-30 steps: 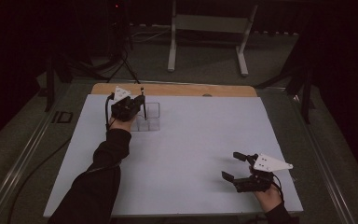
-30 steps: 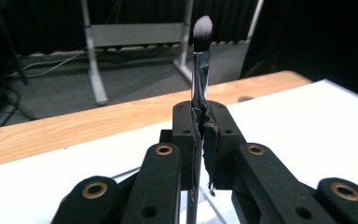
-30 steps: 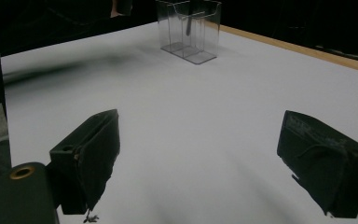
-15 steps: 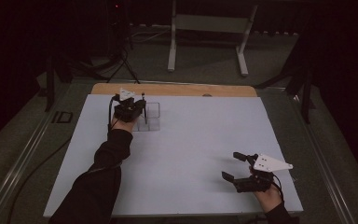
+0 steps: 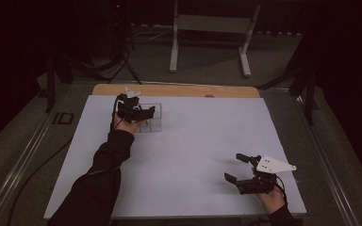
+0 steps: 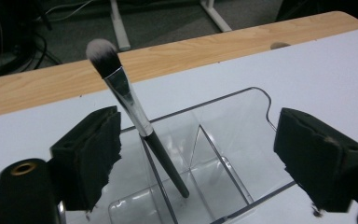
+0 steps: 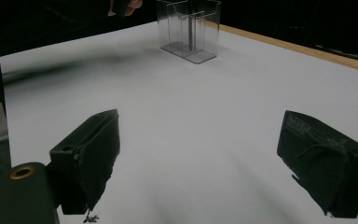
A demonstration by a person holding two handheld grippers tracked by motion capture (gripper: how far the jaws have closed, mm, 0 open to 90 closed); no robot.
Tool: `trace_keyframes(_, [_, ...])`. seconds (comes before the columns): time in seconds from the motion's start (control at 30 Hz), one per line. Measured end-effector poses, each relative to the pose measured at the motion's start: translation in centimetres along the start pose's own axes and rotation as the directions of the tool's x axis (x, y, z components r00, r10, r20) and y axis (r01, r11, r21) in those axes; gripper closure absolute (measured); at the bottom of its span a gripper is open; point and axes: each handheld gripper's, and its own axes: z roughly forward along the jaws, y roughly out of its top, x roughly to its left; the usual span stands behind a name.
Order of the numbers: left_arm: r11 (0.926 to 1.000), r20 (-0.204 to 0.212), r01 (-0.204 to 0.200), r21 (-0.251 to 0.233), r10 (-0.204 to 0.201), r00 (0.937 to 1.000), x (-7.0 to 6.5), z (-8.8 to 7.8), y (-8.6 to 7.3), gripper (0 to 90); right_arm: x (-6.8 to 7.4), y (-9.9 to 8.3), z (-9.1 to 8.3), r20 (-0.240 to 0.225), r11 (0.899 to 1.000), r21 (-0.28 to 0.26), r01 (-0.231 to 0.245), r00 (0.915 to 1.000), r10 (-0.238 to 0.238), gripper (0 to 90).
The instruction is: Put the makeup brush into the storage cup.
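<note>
A makeup brush [image 6: 135,116] with a black handle, silver ferrule and pale tip stands tilted in a compartment of a clear plastic organizer [image 6: 242,140]. Its handle end rests on the organizer's floor. My left gripper [image 6: 196,154] hangs just above the organizer [image 5: 152,123]. Its jaws have just been opening and now stand wide on either side of the brush without pressing it. In the high view my left gripper [image 5: 143,113] sits at the far left of the white mat. My right gripper [image 5: 238,168] rests open and empty near the front right corner.
The white mat [image 5: 193,141] covers a wooden table whose bare edge [image 5: 179,90] shows at the back. A metal stand [image 5: 209,42] rises on the floor behind the table. From the right gripper view the organizer [image 7: 189,28] stands far off across the mat.
The left gripper's jaws have opened and let go of the brush, which now stands in the organizer by itself. The right gripper has not moved.
</note>
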Motion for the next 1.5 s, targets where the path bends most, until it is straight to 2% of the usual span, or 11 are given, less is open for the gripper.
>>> trace_keyframes(0.17, [1.0000,-0.033,0.003,-0.009,-0.003,0.9995,-0.3,-0.5,0.4,8.8,0.0,0.0,0.0,0.000,1.000,0.000,0.000,1.0000,0.000,13.0])
trace_keyframes(0.33, [0.9999,-0.037,0.005,-0.015,-0.005,0.9993,-0.6,-1.1,0.7,3.8,0.0,0.0,0.0,0.000,1.000,-0.001,-0.001,1.0000,0.001,13.0])
trace_keyframes(0.43, [0.9995,-0.017,0.022,-0.021,-0.022,0.9996,-0.7,-1.6,0.9,3.0,0.0,0.0,0.0,0.001,1.000,0.000,0.000,1.0000,0.000,12.9])
trace_keyframes(0.5, [0.9998,-0.015,0.007,-0.016,-0.007,0.9999,-0.8,-1.9,0.9,3.0,0.0,0.0,0.0,0.002,1.000,-0.002,-0.001,1.0000,0.001,12.9])
trace_keyframes(0.67, [0.9997,0.054,0.024,-0.011,-0.023,0.9983,-1.0,-2.9,1.0,0.7,0.0,0.0,0.0,0.002,1.000,-0.001,-0.002,1.0000,0.002,12.9])
trace_keyframes(0.77, [0.9997,0.090,-0.025,-0.004,0.025,0.9956,-1.1,-3.7,1.1,0.7,0.0,0.0,0.0,0.003,1.000,-0.001,-0.001,1.0000,0.001,13.0])
trace_keyframes(1.03, [0.9993,0.194,-0.036,-0.007,0.036,0.9802,-0.6,-5.9,0.9,0.7,-0.1,0.0,0.0,0.005,1.000,-0.002,-0.002,1.0000,0.002,13.0])
trace_keyframes(1.2, [0.9979,0.252,-0.062,-0.021,0.065,0.9656,-0.6,-7.2,0.5,0.7,0.0,0.0,0.0,0.004,1.000,0.000,-0.002,1.0000,0.002,12.9])
trace_keyframes(1.27, [0.9966,0.284,-0.077,-0.030,0.082,0.9553,-0.4,-7.5,0.2,0.7,0.0,0.1,0.0,0.004,1.000,0.000,-0.001,1.0000,0.001,13.0])
trace_keyframes(1.4, [0.9949,0.306,-0.093,-0.038,0.101,0.9468,-0.2,-8.2,-0.2,0.8,0.0,0.1,0.0,0.005,1.000,0.001,-0.001,1.0000,0.001,13.0])
trace_keyframes(1.5, [0.9924,0.330,-0.113,-0.050,0.123,0.9359,-0.2,-8.9,-0.6,0.8,0.0,0.1,0.0,0.005,1.000,0.002,0.000,1.0000,0.000,12.9])
